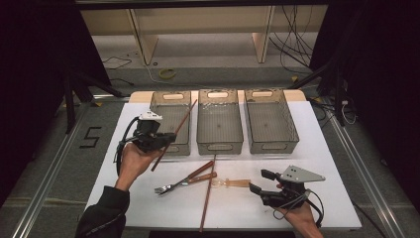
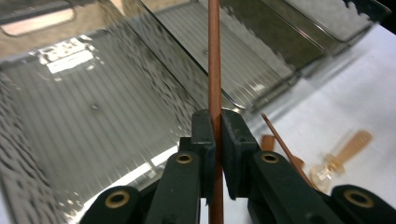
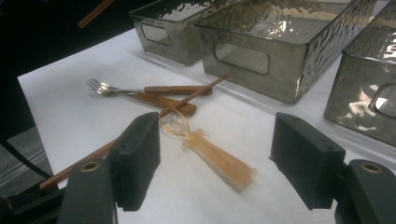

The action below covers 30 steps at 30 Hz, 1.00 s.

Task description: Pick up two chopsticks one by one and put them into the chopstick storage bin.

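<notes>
Over the left bin [image 1: 171, 106], slim reddish-brown chopstick [image 1: 174, 134], clamped in left gripper [image 1: 166, 140]

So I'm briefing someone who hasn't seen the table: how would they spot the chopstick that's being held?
Start at the three clear bins in a row at the far side of the white table and take the left bin. Over its near edge the left gripper is shut on a thin reddish-brown chopstick. Unlike the other chopstick, lying flat by the fork, it slants through the air.

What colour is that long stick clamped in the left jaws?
Reddish brown: the chopstick shows best in the left gripper view.
</notes>
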Available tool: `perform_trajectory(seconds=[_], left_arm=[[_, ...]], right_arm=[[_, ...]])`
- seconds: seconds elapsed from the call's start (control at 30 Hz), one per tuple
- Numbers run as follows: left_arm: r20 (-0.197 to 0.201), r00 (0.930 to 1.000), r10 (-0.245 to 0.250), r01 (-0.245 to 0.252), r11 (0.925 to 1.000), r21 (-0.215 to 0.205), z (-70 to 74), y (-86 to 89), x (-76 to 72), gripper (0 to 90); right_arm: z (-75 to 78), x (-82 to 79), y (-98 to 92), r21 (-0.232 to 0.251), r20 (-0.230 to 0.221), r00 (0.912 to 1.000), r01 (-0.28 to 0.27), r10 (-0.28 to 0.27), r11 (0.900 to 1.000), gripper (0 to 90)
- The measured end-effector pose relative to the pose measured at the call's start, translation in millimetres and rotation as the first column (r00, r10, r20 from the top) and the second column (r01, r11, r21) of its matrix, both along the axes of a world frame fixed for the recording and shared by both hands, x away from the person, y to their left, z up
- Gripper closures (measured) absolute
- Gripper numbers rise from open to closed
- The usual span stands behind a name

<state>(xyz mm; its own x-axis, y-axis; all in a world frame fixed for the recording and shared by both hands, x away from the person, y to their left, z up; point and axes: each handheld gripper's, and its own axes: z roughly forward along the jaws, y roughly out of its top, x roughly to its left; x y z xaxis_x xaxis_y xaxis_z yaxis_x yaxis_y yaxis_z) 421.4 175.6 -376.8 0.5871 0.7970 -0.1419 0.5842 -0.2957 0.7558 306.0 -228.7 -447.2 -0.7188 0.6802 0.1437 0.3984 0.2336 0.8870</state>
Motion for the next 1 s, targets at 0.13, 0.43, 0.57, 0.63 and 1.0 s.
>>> perform_trajectory(seconds=[0.13,0.43,0.57,0.63,1.0], left_arm=[[0.006,0.9996,0.027,-0.027,0.9996,-0.01,2.2,6.0,13.9,83.8],[0.01,0.9967,0.08,-0.08,0.9968,-0.006,2.2,18.5,45.7,83.8],[0.014,0.9944,0.104,-0.104,0.9945,-0.012,3.2,22.4,61.7,83.7],[0.011,0.9938,0.11,-0.11,0.9938,-0.012,2.9,22.2,64.6,83.7],[0.009,0.988,0.154,-0.154,0.988,0.005,-0.2,23.9,91.3,83.6]], right_arm=[[0.0,0.1,-0.1,0.001,-0.001,1.0,0.0,0.0,1.0,33.4],[-0.3,0.6,-0.3,0.002,-0.001,1.0,-0.001,0.001,1.0,33.4],[-0.4,0.7,-0.4,0.004,-0.003,1.0,0.0,0.0,1.0,33.4],[-0.7,0.7,-0.4,0.004,-0.007,1.0,-0.001,0.001,1.0,33.4],[-1.4,1.0,0.5,0.005,-0.007,0.9999,-0.007,0.007,1.0,33.4]])
